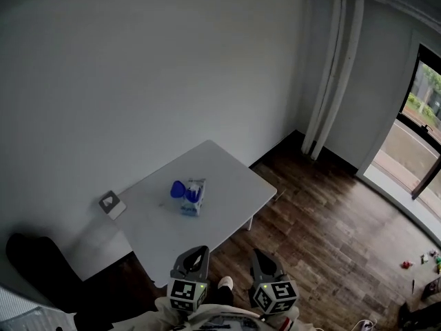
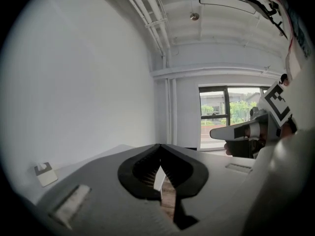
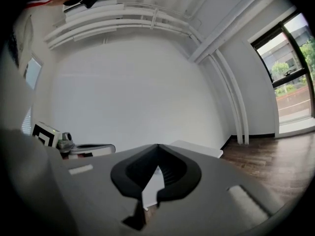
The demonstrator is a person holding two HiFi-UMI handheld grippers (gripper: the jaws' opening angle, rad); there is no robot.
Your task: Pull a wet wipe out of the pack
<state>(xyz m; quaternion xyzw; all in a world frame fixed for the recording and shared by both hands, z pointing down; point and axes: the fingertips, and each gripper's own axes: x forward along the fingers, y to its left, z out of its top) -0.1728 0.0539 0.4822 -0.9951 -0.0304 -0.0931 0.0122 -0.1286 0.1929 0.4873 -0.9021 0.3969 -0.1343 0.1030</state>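
A blue-and-white wet wipe pack (image 1: 191,198) lies near the middle of the low white table (image 1: 231,178), with a blue flap raised at its left end. Both grippers hover at the table's near corner, well short of the pack and touching nothing. My left gripper (image 1: 199,251) has its jaws closed tip to tip (image 2: 159,146) with nothing between them. My right gripper (image 1: 257,252) is likewise shut and empty (image 3: 158,146). The pack is hidden in both gripper views. Each gripper shows in the other's view: the right gripper (image 2: 231,132) and the left gripper (image 3: 93,149).
A small grey-and-white card-like object (image 1: 111,203) sits at the table's left corner (image 2: 44,173). Dark wood floor (image 1: 324,219) spreads to the right toward a glass door (image 1: 420,116). White pipes (image 1: 327,74) run up the wall corner. A dark shape (image 1: 34,254) lies at lower left.
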